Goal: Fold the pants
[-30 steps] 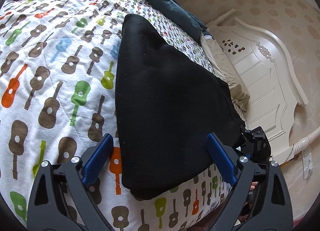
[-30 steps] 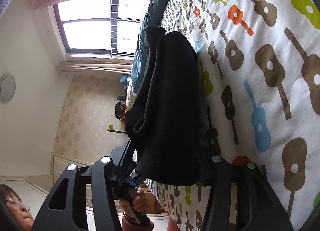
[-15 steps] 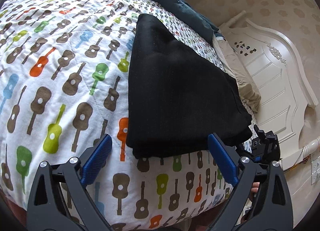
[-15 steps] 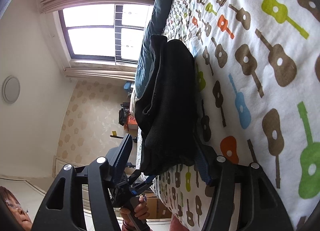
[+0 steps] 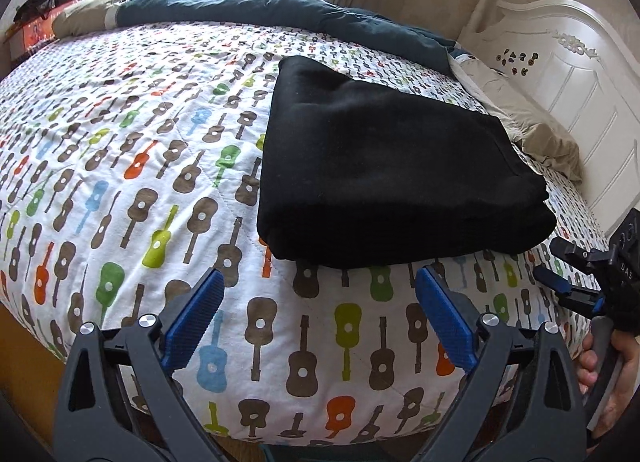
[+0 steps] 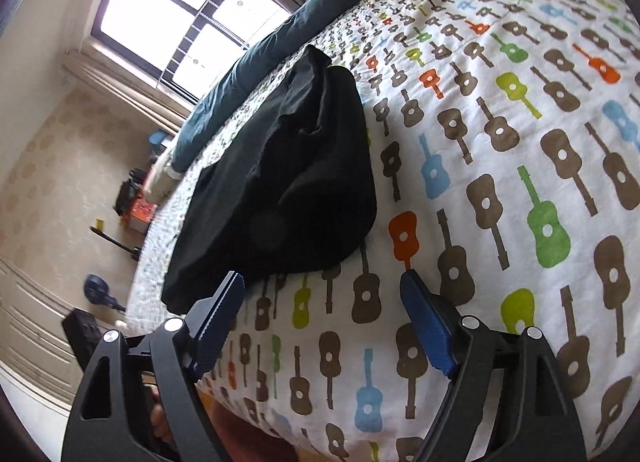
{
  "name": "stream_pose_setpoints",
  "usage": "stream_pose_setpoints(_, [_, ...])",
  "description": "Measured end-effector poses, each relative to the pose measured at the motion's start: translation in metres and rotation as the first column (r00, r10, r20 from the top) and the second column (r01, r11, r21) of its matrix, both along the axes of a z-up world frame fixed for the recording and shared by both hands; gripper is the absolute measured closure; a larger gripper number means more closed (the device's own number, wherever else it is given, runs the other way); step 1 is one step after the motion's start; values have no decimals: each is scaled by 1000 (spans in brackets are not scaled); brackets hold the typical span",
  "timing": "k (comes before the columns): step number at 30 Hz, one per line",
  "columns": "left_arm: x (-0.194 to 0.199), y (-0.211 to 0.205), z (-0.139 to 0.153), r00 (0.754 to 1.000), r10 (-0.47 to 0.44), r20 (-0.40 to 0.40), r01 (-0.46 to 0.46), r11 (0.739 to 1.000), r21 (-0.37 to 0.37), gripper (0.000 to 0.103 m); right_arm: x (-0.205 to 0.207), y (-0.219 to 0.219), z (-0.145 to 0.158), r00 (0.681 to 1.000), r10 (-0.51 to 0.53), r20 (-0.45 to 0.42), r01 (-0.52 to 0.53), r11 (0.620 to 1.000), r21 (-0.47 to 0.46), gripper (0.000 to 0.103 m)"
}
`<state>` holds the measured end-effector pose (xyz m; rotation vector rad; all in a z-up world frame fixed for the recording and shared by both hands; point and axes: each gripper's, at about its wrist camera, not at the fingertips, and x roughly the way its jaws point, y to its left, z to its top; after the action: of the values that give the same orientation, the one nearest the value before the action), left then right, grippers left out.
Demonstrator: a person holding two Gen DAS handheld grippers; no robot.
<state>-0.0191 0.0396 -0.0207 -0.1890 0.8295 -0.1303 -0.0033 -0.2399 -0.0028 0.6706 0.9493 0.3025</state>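
Note:
The black pants lie folded into a thick rectangle on the guitar-print quilt, near the bed's front edge. My left gripper is open just short of that bundle, with only quilt between its blue pads. My right gripper hovers off the pants' near corner; its jaws are opening and nothing is between them. The left wrist view also catches the right gripper at the far right edge, held by a hand.
A dark teal blanket runs along the quilt's far side. A beige pillow lies against the white headboard. A window stands beyond the bed. The quilt stretches wide beside the pants.
Both grippers have drawn back from the pants and rolled more level. The right jaws, earlier around the pants' folded edge, have widened and left it. The bundle stays put.

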Motion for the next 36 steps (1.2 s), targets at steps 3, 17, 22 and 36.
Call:
stream_pose_setpoints(3, [-4, -7, 4, 1000, 19, 18, -19, 999, 34, 7, -4, 16, 6, 1000, 14, 18, -11, 990, -142, 21])
stream_pose_setpoints(17, [-17, -22, 6, 997, 52, 56, -57, 993, 104, 7, -13, 50, 11, 997, 55, 46, -31, 910, -413, 19])
stream_pose_setpoints(22, [-17, -23, 4, 997, 61, 46, -65, 992, 107, 7, -13, 49, 10, 998, 50, 44, -27, 911, -412, 19])
stream_pose_setpoints(36, [-8, -23, -5, 998, 66, 2, -66, 989, 134, 7, -11, 51, 6, 998, 54, 41, -32, 910, -414, 17])
